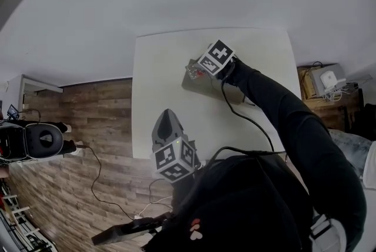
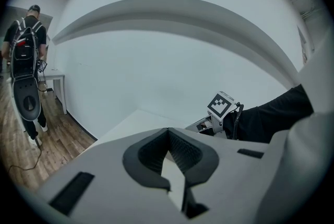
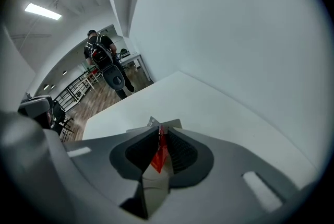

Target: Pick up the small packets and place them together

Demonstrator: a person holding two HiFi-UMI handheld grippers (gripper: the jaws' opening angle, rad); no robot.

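Observation:
A small red packet (image 3: pixel 158 158) stands on edge between the pads of my right gripper (image 3: pixel 159 132), which is shut on it. In the head view that gripper (image 1: pixel 197 70) points down over the far middle of the white table (image 1: pixel 158 63), with small reddish packets (image 1: pixel 192 71) at its tip above a flat grey sheet (image 1: pixel 202 88). The sheet's corner (image 3: pixel 173 124) shows just beyond the jaws. My left gripper (image 1: pixel 167 113) hangs over the table's near edge, apart from the packets; its jaws (image 2: pixel 168 132) meet at the tips with nothing between them. From there the right gripper (image 2: pixel 202 125) is seen at the far right.
A wooden floor (image 1: pixel 100 121) lies left of the table, with a cable (image 1: pixel 97 180) across it. A low shelf with devices (image 1: pixel 326 81) stands to the table's right. A person with a backpack (image 2: pixel 26 35) stands on the floor, away from the table.

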